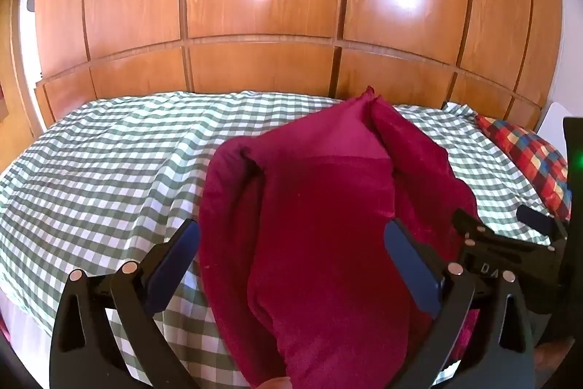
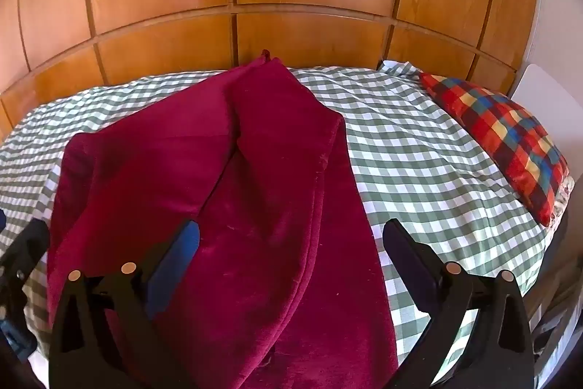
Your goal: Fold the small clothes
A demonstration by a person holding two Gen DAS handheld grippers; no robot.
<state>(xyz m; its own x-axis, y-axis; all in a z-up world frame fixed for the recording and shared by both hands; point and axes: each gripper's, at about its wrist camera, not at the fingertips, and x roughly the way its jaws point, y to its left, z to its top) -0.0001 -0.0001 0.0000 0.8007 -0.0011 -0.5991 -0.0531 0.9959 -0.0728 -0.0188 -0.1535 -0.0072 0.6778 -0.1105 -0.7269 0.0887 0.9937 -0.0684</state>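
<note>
The checked bedcover fills both views; on it the dark red garment lies long, from the lower centre up to the top centre. The left gripper and right gripper both stand wide apart above its near end, equally close, holding nothing.

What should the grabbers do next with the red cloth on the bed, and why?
Probably lower both and close the jaws on the near edge of the red garment. Both the left gripper and the right gripper stand open over it, gripping nothing, and it lies rumpled on the checked bedsheet.
</note>
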